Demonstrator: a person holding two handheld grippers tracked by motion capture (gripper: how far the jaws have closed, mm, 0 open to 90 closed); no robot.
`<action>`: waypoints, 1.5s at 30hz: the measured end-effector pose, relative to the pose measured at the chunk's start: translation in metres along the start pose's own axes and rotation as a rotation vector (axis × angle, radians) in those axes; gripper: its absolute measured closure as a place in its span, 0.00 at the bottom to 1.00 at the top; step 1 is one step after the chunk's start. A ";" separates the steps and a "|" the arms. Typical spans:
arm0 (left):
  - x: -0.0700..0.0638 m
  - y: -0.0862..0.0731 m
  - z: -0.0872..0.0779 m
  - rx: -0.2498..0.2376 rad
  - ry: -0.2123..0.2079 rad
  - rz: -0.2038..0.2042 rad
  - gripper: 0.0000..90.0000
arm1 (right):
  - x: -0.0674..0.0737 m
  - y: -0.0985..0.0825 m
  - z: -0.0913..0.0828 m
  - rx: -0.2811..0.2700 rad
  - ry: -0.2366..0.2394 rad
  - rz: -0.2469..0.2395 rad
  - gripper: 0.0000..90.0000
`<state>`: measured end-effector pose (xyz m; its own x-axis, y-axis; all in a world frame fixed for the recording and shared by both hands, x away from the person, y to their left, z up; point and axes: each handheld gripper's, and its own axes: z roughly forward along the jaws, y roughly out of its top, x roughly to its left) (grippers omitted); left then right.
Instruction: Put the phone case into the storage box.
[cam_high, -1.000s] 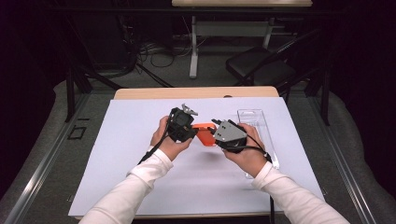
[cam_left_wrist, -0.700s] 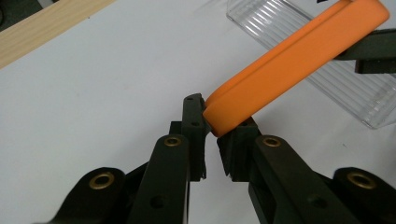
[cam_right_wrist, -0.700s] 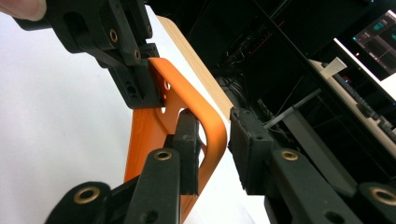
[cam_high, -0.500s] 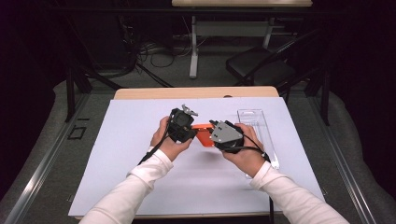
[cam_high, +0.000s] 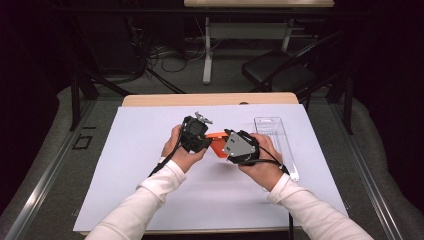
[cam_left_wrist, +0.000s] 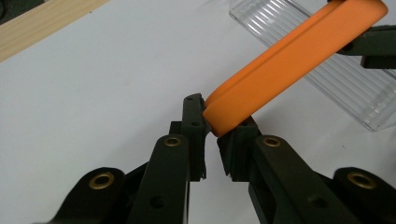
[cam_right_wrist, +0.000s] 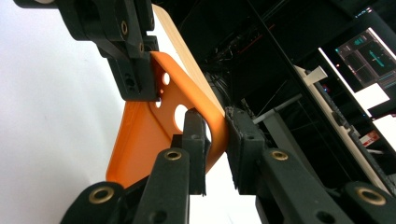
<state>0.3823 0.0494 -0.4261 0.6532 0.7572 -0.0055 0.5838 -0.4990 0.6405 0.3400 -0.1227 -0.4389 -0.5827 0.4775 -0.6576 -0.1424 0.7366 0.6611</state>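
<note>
We hold the orange plastic piece (cam_high: 216, 141) up off the table between both grippers, just above the middle of the white sheet (cam_high: 125, 170). Left gripper (cam_left_wrist: 211, 125) has its jaws clamped on one end of the piece; in the left gripper view the rounded orange edge sits pinched at the jaw tips. Right gripper (cam_right_wrist: 215, 128) has just been closing its jaws and now grips the opposite rim of the piece (cam_right_wrist: 154, 126), near the round holes. Our guess: two grips at opposite ends keep the flat part steady in the air, probably for a handover or a re-grip, since one hold alone would let it swing.

A clear ribbed tray (cam_high: 275, 142) lies flat on the sheet, near the right hand. The sheet covers a wooden tabletop (cam_high: 210, 99). Behind it is a dark room with grey carpet, cables, a white desk frame and a black chair (cam_high: 280, 72).
</note>
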 end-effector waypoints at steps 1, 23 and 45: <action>0.000 0.000 0.000 0.000 0.000 0.001 0.90 | 0.000 0.000 0.000 0.000 -0.003 -0.002 0.88; 0.002 0.000 0.000 -0.021 -0.043 -0.011 0.85 | -0.003 -0.005 0.001 -0.004 -0.006 -0.011 0.89; 0.005 -0.003 -0.012 -0.127 -0.024 0.070 0.56 | -0.018 -0.020 0.002 -0.062 0.033 0.058 0.89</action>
<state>0.3777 0.0595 -0.4192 0.7024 0.7113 0.0257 0.4715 -0.4920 0.7319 0.3552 -0.1453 -0.4408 -0.6176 0.5014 -0.6060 -0.1562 0.6769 0.7193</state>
